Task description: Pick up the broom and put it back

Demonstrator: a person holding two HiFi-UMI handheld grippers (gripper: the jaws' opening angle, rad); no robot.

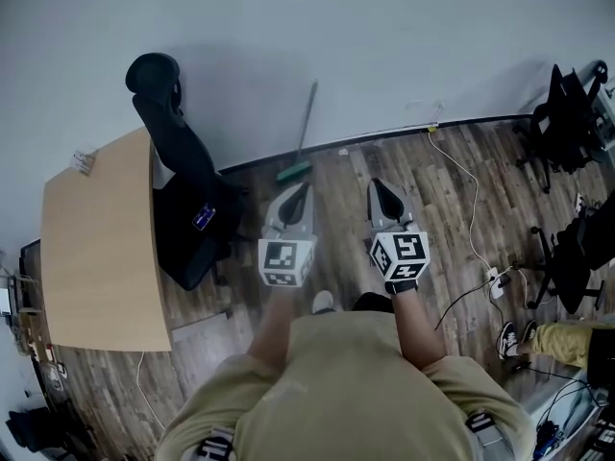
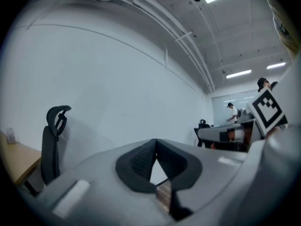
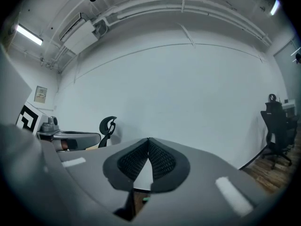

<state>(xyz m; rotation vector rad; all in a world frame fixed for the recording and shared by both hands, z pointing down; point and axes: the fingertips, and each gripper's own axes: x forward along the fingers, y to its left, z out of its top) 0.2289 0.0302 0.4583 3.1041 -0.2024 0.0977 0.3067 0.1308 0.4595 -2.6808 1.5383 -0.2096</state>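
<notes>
While standing over the wood-plank floor [image 1: 452, 209], holds left gripper [image 1: 293, 203] and right gripper [image 1: 386, 200] level and side by side, both aimed at the white wall [image 1: 384, 46]. Keeps each pair of jaws closed tip to tip, with nothing gripped between them. Faces the broom [image 1: 296, 171] just ahead of the left gripper and apart from both grippers, propped against that wall with its green head down on the floor by the baseboard. Has a black office chair [image 1: 183, 181] left of the broom, tucked beside a light wooden desk [image 1: 96, 248].
</notes>
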